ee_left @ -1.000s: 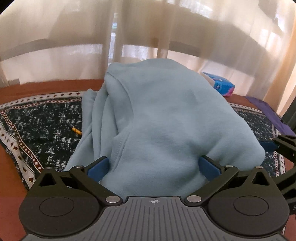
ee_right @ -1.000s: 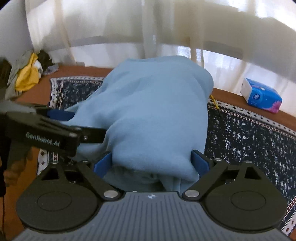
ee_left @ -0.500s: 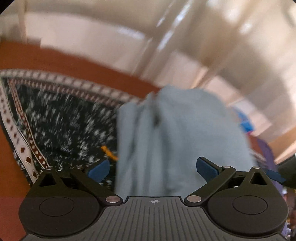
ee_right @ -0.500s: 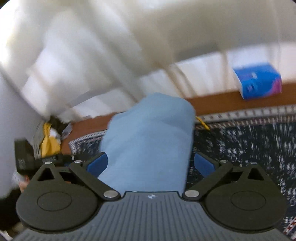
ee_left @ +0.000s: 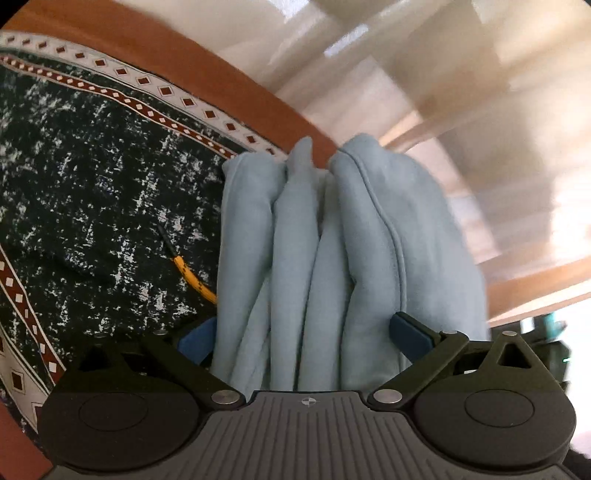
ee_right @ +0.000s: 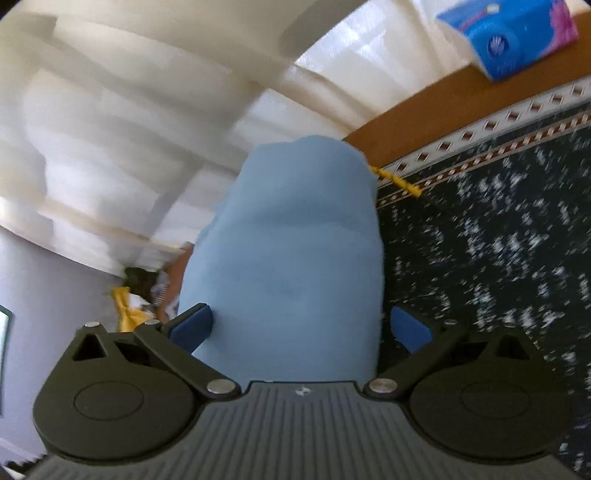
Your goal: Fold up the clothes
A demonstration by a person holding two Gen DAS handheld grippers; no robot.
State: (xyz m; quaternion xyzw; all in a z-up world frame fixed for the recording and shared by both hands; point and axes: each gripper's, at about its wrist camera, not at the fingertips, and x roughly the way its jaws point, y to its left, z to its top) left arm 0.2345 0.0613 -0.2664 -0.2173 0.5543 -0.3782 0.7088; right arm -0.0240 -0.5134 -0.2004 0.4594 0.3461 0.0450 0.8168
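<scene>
A light blue sweatshirt hangs in bunched vertical folds in front of the left wrist camera. It fills the gap between the fingers of my left gripper, whose blue pads stand wide apart on either side of the cloth. In the right wrist view the same sweatshirt rises as a smooth mound between the wide-set pads of my right gripper. The cloth lies over both grippers' fronts. Neither gripper pinches it.
A dark patterned tablecloth with a white and red diamond border covers a brown table. A yellow cord lies on it by the sweatshirt. A blue tissue pack sits at the far edge. Sheer curtains are behind. Yellow clothes lie at left.
Both grippers have lifted and tilted: the left view rolled one way, the right the other. The sweatshirt has been raised from a broad mound into a narrower hanging bundle.
</scene>
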